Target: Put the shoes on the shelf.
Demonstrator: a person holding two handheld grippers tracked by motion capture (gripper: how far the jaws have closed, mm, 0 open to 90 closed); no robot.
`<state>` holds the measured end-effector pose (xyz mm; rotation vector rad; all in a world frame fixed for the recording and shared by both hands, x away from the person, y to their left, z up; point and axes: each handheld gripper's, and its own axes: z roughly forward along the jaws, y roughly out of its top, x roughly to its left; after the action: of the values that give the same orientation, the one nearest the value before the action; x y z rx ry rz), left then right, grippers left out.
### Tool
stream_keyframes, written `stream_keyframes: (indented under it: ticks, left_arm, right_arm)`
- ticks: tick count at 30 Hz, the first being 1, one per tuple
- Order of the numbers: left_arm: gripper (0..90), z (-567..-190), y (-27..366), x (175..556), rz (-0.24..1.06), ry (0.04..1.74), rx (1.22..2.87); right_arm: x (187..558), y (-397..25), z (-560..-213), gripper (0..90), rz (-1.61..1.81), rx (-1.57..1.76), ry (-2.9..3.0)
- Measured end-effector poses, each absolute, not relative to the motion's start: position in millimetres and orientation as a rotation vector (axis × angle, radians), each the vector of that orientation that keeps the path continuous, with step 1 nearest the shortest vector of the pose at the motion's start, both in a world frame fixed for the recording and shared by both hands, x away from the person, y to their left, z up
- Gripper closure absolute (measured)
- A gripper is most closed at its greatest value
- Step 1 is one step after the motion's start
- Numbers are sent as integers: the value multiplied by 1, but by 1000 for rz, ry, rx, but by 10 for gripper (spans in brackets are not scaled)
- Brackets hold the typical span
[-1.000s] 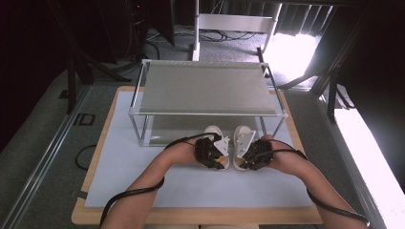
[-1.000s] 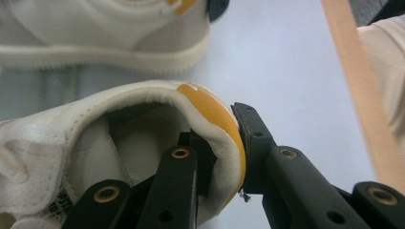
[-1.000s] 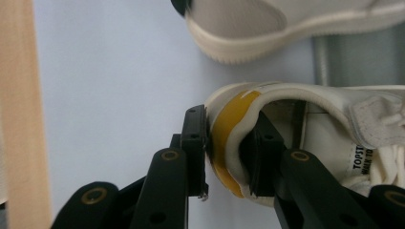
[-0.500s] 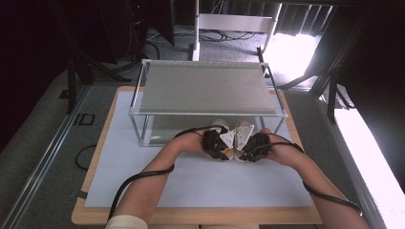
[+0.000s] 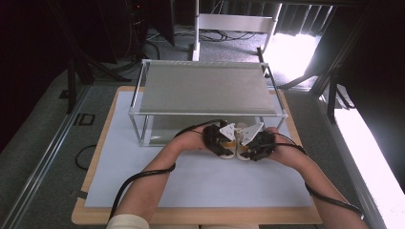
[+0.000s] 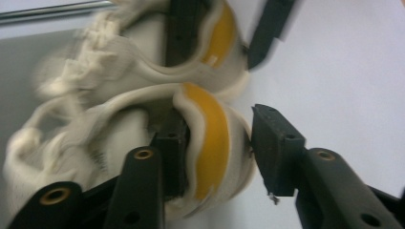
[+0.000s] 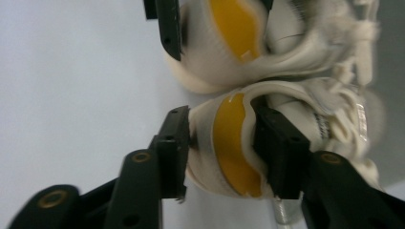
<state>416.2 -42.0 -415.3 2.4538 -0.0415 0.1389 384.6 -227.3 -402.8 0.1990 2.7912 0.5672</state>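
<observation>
I hold one small cream shoe in each hand; the two shoes sit side by side in the middle of the high view, at the front edge of the shelf rack [image 5: 205, 90], down on the white worktop [image 5: 191, 181].

My left gripper [image 6: 217, 143] has one jaw inside the left shoe [image 6: 143, 143] and one jaw outside the yellow heel; there is a little gap at the outer jaw, so it is loose on the heel, not squeezing hard yet.

My right gripper [image 7: 219, 143] is pinched tight on the heel of the right shoe [image 7: 267, 138], one jaw inside and one outside.

I think the job now is to slide both shoes under the rack; to do it well I should close the left jaws firmly on the heel first; then push both shoes along together, low and level, toes first; I must keep the heels even so the pair stays neat, and watch the rack's front bar.
</observation>
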Motion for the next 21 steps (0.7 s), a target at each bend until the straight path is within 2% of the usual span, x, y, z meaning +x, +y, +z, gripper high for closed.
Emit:
stream_keyframes:
  ticks: [1, 2, 3, 4, 7, 11, 21]
  left_arm:
    - [577, -413, -43, 415, 147, 16, 2442]
    - [531, -410, -42, 414, 185, 75, 2421]
    - [449, -408, -42, 413, 204, 127, 2397]
    - [445, -406, -41, 411, 203, 178, 2376]
    - [445, -403, -41, 404, 213, 305, 2351]
    - [446, -404, -39, 387, 286, 347, 2350]
    - [505, -411, -35, 353, 357, 493, 2276]
  right_arm:
    - [384, -228, -401, 562, 582, 220, 2775]
    - [384, -230, -399, 566, 602, 237, 2761]
    - [382, -232, -396, 558, 631, 257, 2744]
    - [381, -234, -393, 562, 674, 278, 2719]
    - [372, -238, -384, 561, 774, 372, 2638]
    - [361, -245, -382, 557, 894, 506, 2539]
    - [331, -262, -410, 577, 1045, 735, 2413]
